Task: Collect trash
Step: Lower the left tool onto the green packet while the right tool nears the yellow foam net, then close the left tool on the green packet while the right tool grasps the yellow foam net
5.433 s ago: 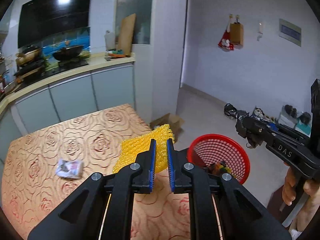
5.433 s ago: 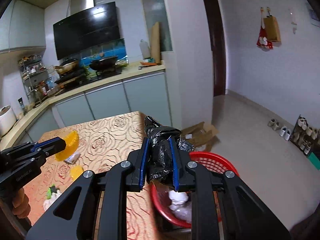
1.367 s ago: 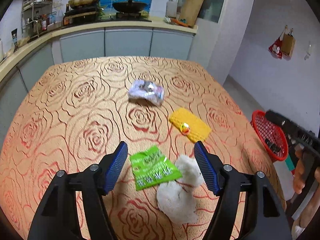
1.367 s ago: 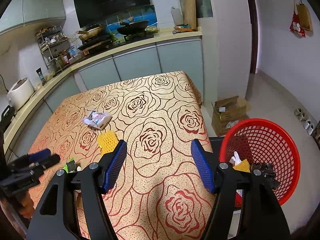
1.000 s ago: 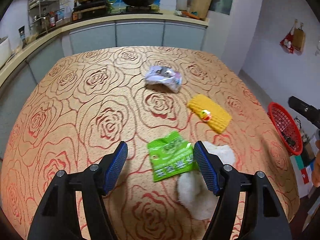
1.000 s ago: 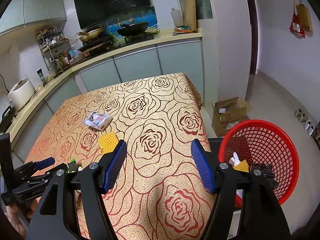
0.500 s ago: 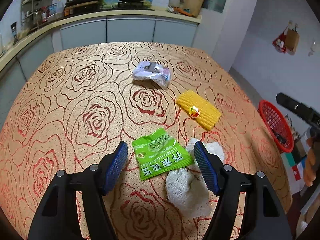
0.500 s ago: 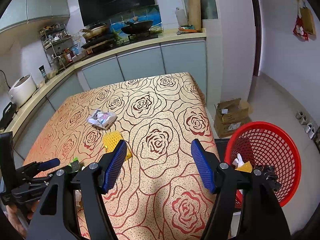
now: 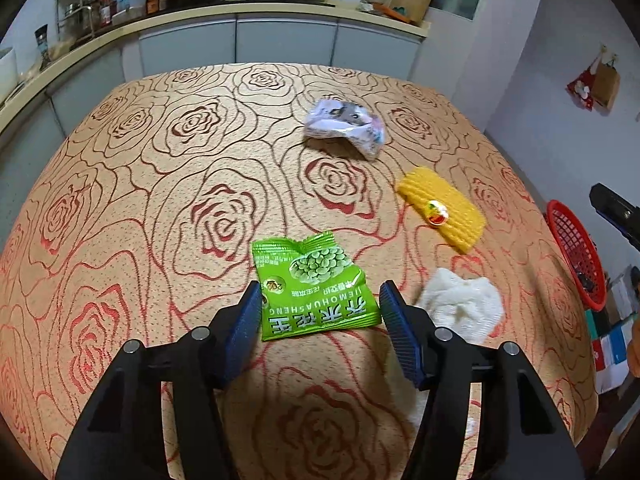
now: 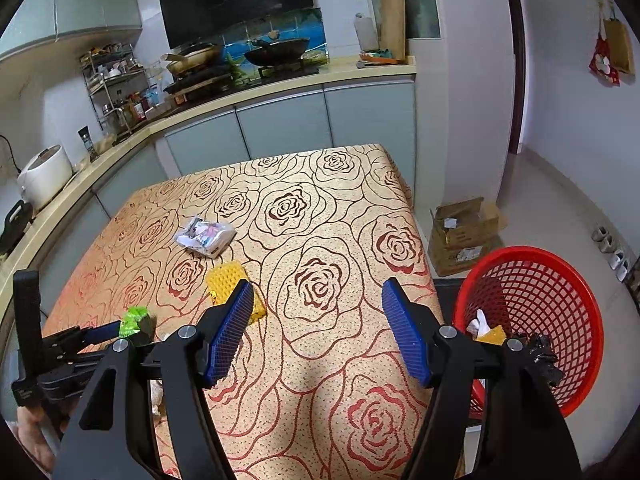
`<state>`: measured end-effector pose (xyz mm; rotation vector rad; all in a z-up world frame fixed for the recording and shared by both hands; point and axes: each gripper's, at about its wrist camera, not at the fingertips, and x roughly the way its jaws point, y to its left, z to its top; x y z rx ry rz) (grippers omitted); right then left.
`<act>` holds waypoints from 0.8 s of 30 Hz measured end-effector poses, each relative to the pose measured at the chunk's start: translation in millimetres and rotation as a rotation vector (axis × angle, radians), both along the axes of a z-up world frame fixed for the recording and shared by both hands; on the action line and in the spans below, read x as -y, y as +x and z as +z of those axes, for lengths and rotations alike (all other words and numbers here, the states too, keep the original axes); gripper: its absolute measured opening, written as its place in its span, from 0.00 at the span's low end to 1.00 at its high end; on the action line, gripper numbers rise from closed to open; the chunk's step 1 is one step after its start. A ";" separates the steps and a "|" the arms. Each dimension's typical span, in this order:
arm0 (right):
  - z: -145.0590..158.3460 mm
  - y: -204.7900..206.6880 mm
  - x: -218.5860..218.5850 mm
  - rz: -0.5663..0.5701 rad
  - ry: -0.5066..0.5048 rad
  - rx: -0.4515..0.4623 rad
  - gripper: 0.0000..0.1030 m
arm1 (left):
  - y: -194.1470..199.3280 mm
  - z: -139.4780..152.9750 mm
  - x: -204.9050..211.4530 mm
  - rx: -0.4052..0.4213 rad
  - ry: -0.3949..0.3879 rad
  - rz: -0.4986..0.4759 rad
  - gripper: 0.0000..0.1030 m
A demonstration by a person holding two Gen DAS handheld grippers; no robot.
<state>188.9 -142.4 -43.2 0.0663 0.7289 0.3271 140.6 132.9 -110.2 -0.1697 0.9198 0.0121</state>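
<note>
My left gripper [image 9: 320,320] is open and low over the table, its blue pads either side of the near end of a green snack packet [image 9: 314,286]. A white crumpled tissue [image 9: 460,306] lies just right of it. A yellow foam net [image 9: 442,208] and a white printed wrapper [image 9: 346,126] lie farther back. My right gripper [image 10: 318,330] is open and empty above the table's right part. The red mesh basket [image 10: 560,292] stands on the floor to the right with trash in it. The left gripper [image 10: 104,334] also shows in the right wrist view by the green packet [image 10: 134,320].
The table [image 9: 180,184] wears an orange rose-pattern cloth. A kitchen counter [image 10: 280,84] with a stove and pans runs behind it. A cardboard box [image 10: 464,232] sits on the floor past the table's right edge, near the basket.
My left gripper has moved forward and down, so its pads now flank the green packet. My right gripper has stayed open over the table, hardly moving.
</note>
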 end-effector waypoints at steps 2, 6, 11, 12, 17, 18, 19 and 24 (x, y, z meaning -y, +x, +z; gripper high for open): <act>-0.7 0.7 -1.4 0.002 -0.002 -0.002 0.63 | 0.4 -0.8 -3.3 0.003 0.002 0.006 0.56; -1.2 1.0 -3.3 0.004 -0.003 -0.004 0.63 | 3.1 -1.6 -9.3 0.005 0.006 0.014 0.55; -3.3 2.3 -7.6 0.009 -0.010 -0.011 0.63 | 5.7 -2.8 -11.6 0.010 0.022 0.015 0.44; -4.1 2.5 -9.1 0.013 -0.011 -0.014 0.63 | 6.3 -3.1 -12.3 0.014 0.019 0.014 0.43; -7.7 1.5 -18.4 0.030 -0.018 -0.022 0.63 | 3.9 -4.3 -11.1 0.029 0.039 0.003 0.41; -8.3 1.3 -20.4 0.034 -0.018 -0.023 0.63 | 3.5 -4.2 -11.4 0.030 0.042 0.004 0.40; -8.7 1.0 -22.3 0.039 -0.018 -0.024 0.63 | 3.5 -3.9 -11.8 0.031 0.044 0.006 0.40; -12.0 -0.9 -31.7 0.064 -0.021 -0.034 0.63 | 0.5 3.2 -19.4 0.048 0.047 0.031 0.39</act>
